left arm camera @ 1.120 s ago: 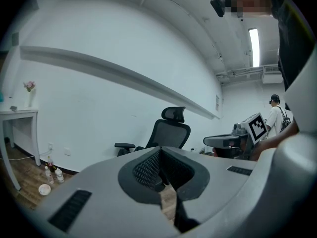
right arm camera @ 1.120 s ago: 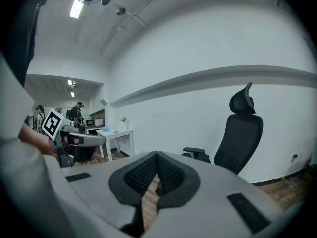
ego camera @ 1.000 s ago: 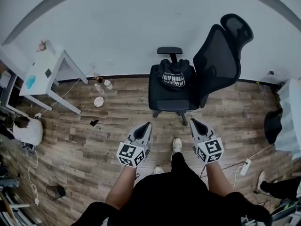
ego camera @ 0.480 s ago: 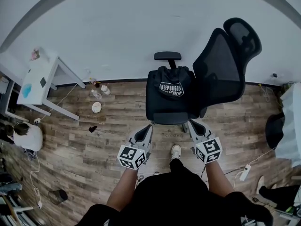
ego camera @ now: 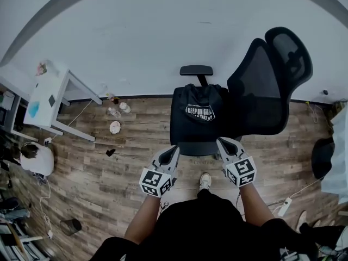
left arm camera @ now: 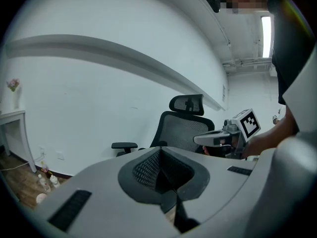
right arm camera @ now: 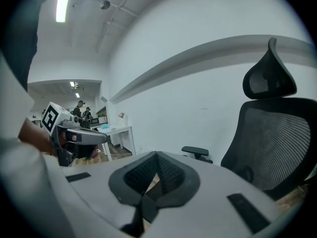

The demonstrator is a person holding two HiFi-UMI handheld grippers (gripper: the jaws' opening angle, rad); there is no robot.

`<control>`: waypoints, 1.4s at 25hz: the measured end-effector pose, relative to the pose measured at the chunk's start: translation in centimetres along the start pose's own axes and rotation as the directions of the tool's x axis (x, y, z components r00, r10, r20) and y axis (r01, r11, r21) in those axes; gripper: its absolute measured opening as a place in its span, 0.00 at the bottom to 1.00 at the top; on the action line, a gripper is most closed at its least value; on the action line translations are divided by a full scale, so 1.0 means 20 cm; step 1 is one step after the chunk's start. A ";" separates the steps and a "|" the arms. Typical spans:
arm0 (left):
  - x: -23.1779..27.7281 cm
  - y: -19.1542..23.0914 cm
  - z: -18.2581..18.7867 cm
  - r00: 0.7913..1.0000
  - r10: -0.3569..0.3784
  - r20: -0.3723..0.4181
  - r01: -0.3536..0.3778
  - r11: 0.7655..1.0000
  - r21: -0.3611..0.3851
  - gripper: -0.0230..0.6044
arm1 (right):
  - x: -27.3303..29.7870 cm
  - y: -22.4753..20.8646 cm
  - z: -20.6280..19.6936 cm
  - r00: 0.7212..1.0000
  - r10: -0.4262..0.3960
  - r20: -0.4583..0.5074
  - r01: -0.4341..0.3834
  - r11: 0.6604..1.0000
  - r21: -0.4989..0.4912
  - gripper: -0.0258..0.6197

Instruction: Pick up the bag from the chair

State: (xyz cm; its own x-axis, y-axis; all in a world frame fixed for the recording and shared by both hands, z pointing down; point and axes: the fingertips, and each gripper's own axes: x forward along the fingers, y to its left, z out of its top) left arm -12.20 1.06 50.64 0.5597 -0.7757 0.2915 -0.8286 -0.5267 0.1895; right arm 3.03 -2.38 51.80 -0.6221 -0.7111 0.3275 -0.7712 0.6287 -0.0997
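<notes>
A black bag (ego camera: pixel 200 109) with white print lies on the seat of a black mesh office chair (ego camera: pixel 261 91) by the white wall. My left gripper (ego camera: pixel 172 150) is shut and empty, its tip at the seat's front left edge, just short of the bag. On the other side, my right gripper (ego camera: pixel 224 143) is shut at the front right edge. In the left gripper view the closed jaw tips (left arm camera: pixel 159 150) point toward the chair's backrest (left arm camera: pixel 181 133), and the bag is hidden. The right gripper view shows its shut tips (right arm camera: pixel 157 155) and the backrest (right arm camera: pixel 277 143).
A white desk (ego camera: pixel 46 94) stands at the left wall, with bottles (ego camera: pixel 117 109) and a plate (ego camera: pixel 115 127) on the wooden floor beside it. A power strip (ego camera: pixel 284 205) and cables lie at the right. A dark object (ego camera: pixel 322 157) sits at the far right.
The person has stepped toward the chair. Both grippers, still shut, went from open floor to the seat's front edge, and the bag is nearer.
</notes>
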 end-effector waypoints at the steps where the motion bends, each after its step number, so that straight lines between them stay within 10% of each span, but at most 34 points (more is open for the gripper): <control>1: 0.03 0.00 0.01 1.000 0.002 0.000 -0.002 1.000 0.002 0.07 | 0.03 -0.03 -0.01 1.000 0.005 -0.008 -0.005 1.000 0.002 0.07; 22: 0.38 0.04 0.10 1.000 0.019 0.001 -0.019 0.999 -0.040 0.07 | 0.28 -0.33 -0.02 0.997 0.082 -0.010 -0.081 0.991 0.107 0.07; 35: 0.69 0.41 0.10 0.999 0.039 -0.010 -0.040 0.996 -0.081 0.07 | 0.57 -0.51 -0.07 0.997 0.018 -0.071 -0.003 0.979 0.205 0.07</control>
State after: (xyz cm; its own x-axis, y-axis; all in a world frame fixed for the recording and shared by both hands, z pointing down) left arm -11.30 -14.72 54.40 0.5266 -0.7922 0.3084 -0.8482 -0.4651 0.2534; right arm 3.92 -16.43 57.79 -0.6244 -0.6756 0.3920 -0.7808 0.5528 -0.2910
